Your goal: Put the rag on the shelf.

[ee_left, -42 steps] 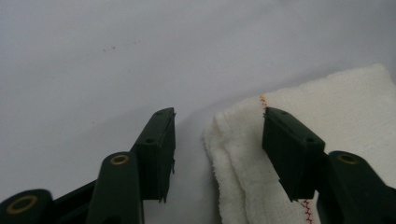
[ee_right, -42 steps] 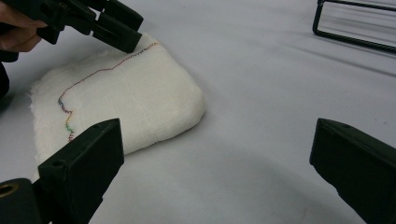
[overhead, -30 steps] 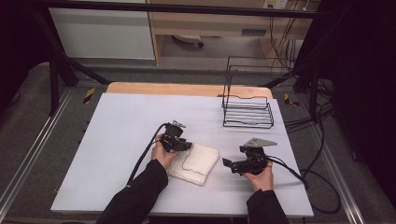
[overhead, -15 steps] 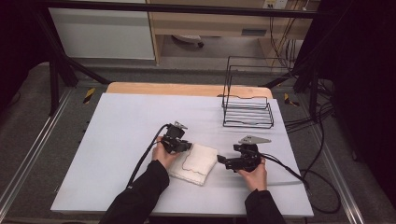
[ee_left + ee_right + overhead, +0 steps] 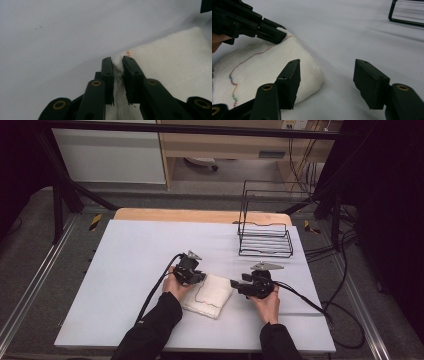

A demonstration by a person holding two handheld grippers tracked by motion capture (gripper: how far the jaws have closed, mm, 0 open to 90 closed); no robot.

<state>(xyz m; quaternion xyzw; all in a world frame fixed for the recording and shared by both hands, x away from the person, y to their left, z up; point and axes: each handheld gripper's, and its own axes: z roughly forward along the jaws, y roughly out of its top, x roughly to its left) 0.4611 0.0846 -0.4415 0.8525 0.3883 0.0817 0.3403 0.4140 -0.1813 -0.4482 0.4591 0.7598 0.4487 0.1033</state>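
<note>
A folded white towel [image 5: 207, 294] lies on the counter [image 5: 125, 270] near its front edge. The left gripper [image 5: 118, 62] pinches its corner; the right gripper [image 5: 327, 75] hovers beside it, jaws spread wide.

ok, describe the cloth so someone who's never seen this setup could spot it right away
On the white table, look at the near middle, between the person's two hands. The folded white towel lies there, its corner pinched in the left tongs, with the open right tongs just beside its other edge. It is the only soft item; a wavy multicoloured stitched line crosses it, unlike the black wire rack farther back.
</note>
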